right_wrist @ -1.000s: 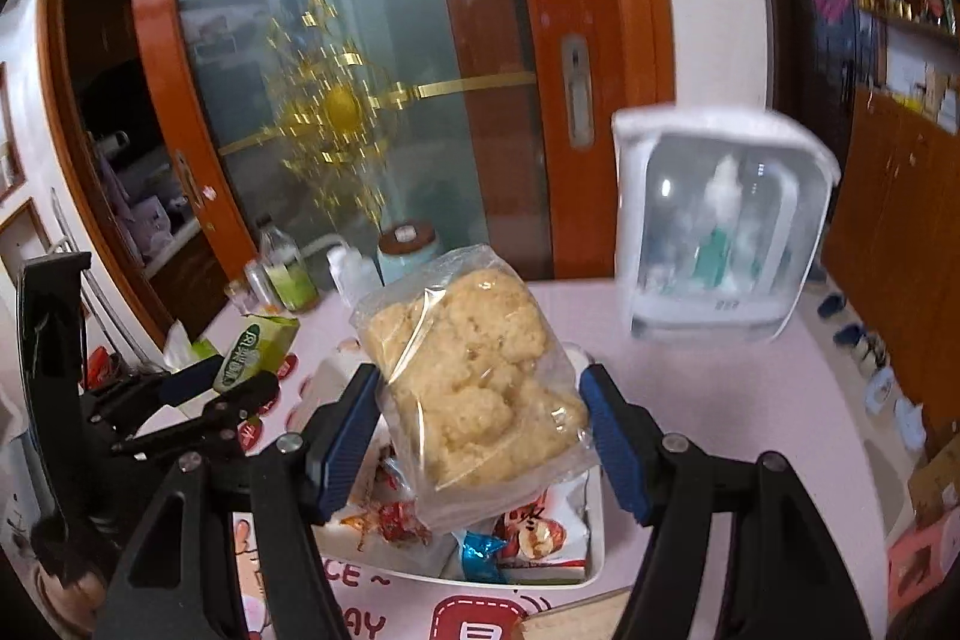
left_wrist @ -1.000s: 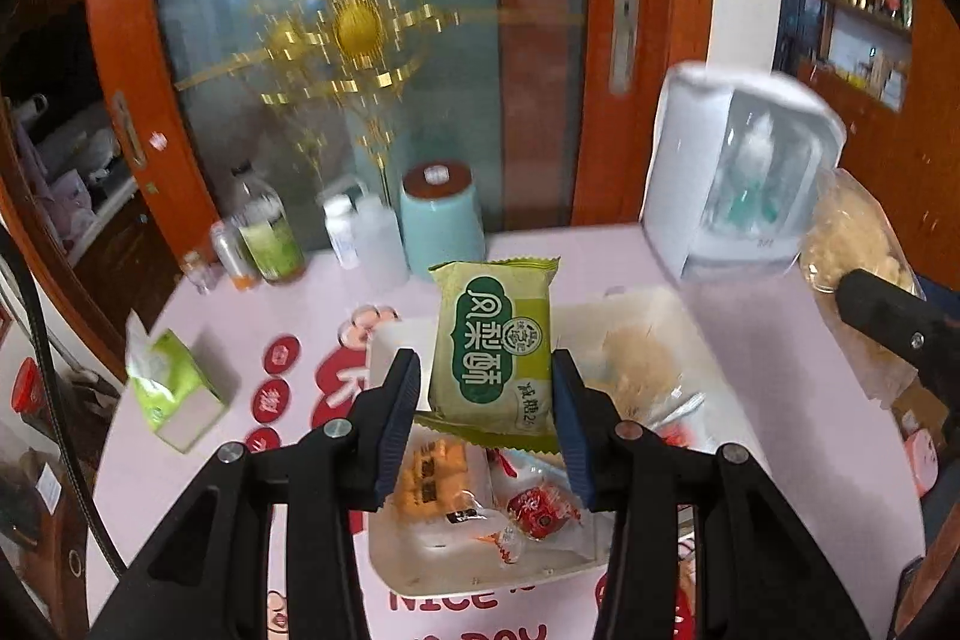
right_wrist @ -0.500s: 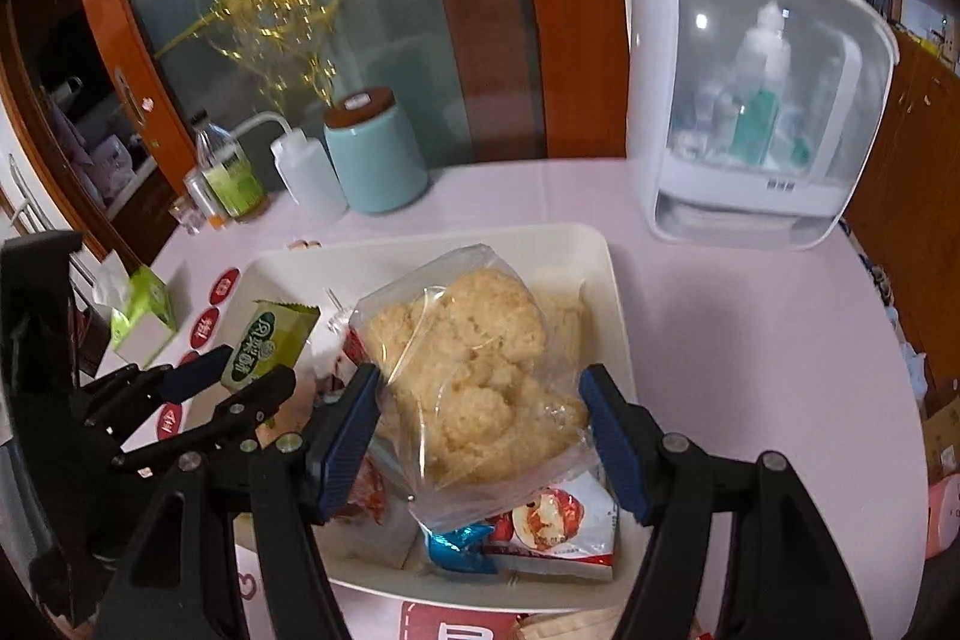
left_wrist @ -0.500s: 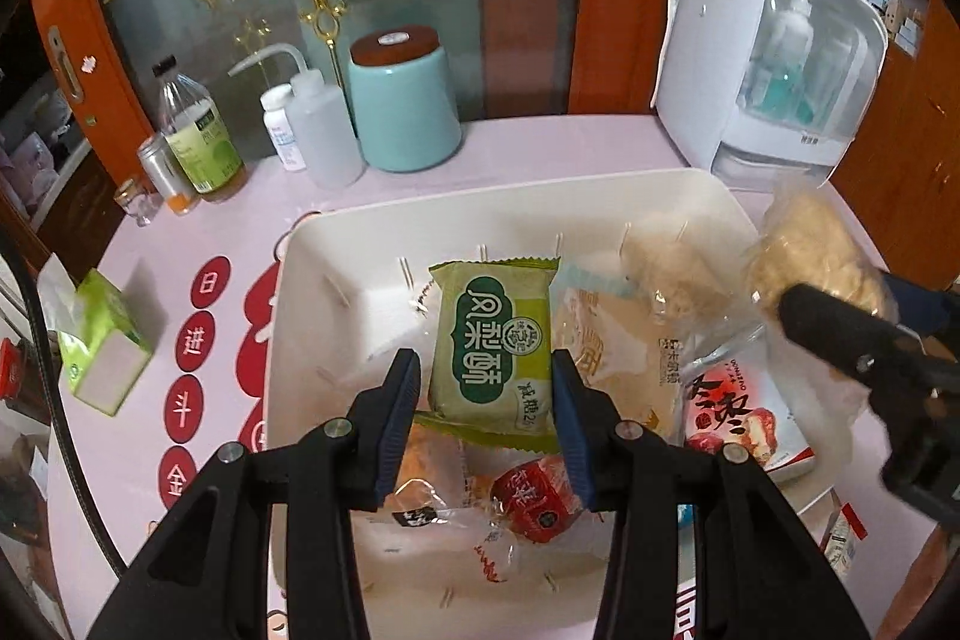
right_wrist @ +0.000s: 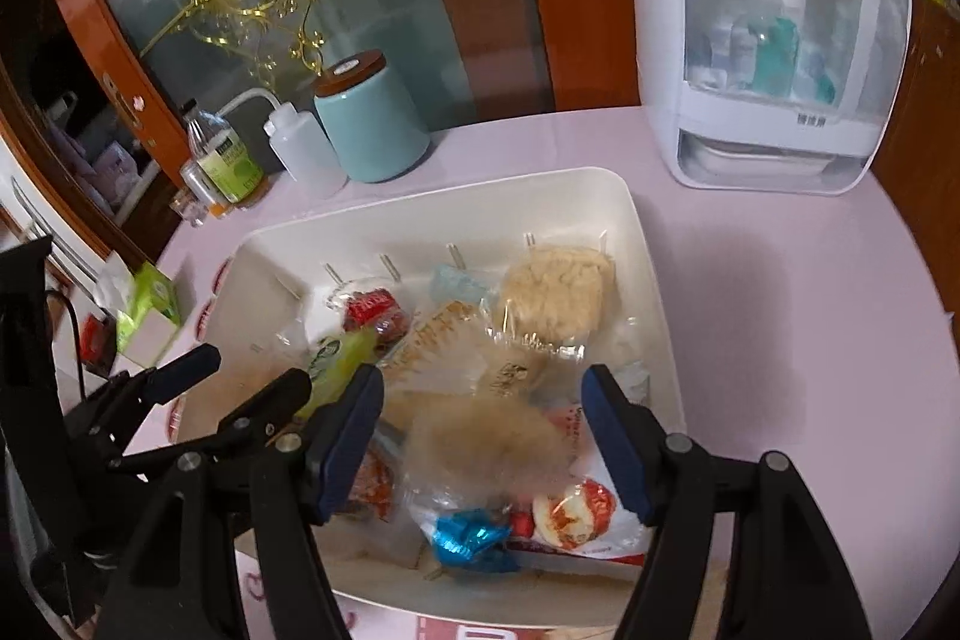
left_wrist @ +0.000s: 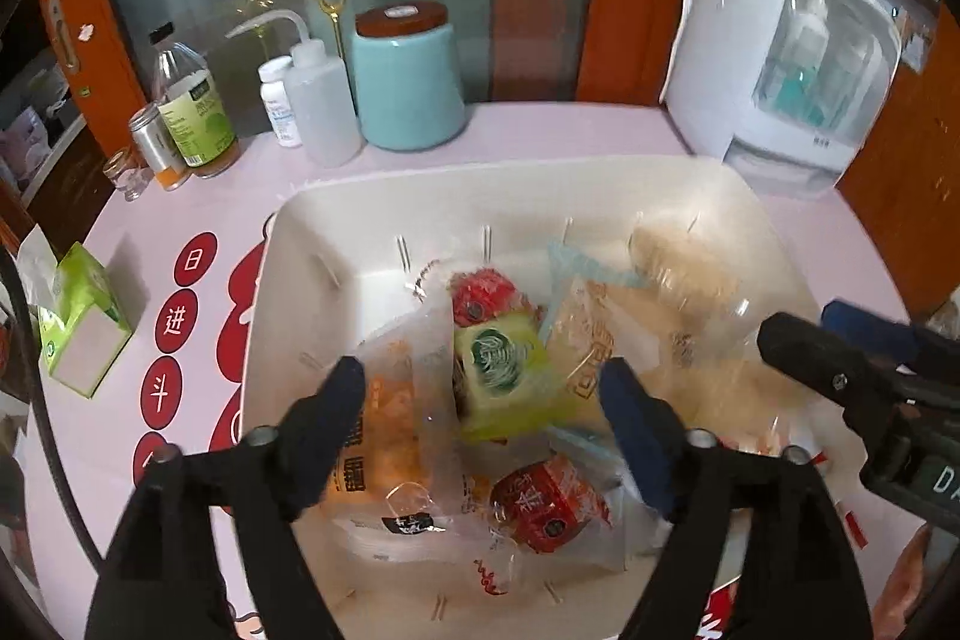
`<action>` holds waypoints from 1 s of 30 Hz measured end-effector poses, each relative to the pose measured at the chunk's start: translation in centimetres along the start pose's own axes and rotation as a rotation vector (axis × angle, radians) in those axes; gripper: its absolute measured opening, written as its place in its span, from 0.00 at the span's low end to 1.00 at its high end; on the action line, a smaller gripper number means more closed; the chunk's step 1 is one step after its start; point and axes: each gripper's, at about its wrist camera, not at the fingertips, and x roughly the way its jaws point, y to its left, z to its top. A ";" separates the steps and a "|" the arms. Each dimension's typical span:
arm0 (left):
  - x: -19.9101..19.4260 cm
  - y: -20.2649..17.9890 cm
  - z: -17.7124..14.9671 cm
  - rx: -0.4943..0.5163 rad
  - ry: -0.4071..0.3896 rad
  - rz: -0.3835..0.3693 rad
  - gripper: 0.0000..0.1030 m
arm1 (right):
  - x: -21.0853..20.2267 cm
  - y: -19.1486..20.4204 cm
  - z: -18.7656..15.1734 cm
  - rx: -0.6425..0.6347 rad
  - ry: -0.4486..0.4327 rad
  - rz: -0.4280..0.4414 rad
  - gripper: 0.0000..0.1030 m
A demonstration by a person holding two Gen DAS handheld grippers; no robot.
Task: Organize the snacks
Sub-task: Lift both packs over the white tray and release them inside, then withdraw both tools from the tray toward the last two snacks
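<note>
Bright daylight, fisheye-bent edges, motion-blurred snacks.

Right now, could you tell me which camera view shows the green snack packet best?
The left wrist view: the green snack packet lies face-up in the white bin, apart from the opening left gripper. The right wrist view shows only a blurred, partly hidden sliver.

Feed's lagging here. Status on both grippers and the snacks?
Left gripper opening, green packet released into white bin. Right gripper open around blurred rice-cracker bag. Nothing obstructing.
</note>
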 end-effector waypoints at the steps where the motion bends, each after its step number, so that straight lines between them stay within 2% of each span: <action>1: -0.2 0.1 0.1 -0.006 -0.004 -0.008 0.78 | -0.1 0.0 0.0 0.004 -0.002 0.000 0.68; 8: -1.7 0.6 0.0 -0.027 -0.012 -0.013 0.80 | -1.5 0.4 -0.1 -0.006 -0.010 0.002 0.68; 10: -2.6 0.5 -0.3 -0.016 -0.023 -0.002 0.86 | -2.1 0.8 -0.4 -0.037 -0.025 -0.018 0.68; 17: -6.5 0.4 -0.9 -0.009 -0.060 0.006 0.94 | -5.5 1.4 -1.2 -0.059 -0.061 -0.019 0.68; 22: -11.4 0.3 -1.7 0.002 -0.120 -0.005 1.00 | -9.1 1.5 -1.7 -0.062 -0.103 -0.045 0.68; 28: -17.8 -0.2 -2.9 0.047 -0.204 -0.007 1.00 | -14.5 0.9 -2.9 -0.050 -0.157 -0.061 0.69; 30: -19.9 -0.6 -3.3 0.069 -0.231 -0.018 1.00 | -16.0 0.7 -3.3 -0.056 -0.172 -0.075 0.76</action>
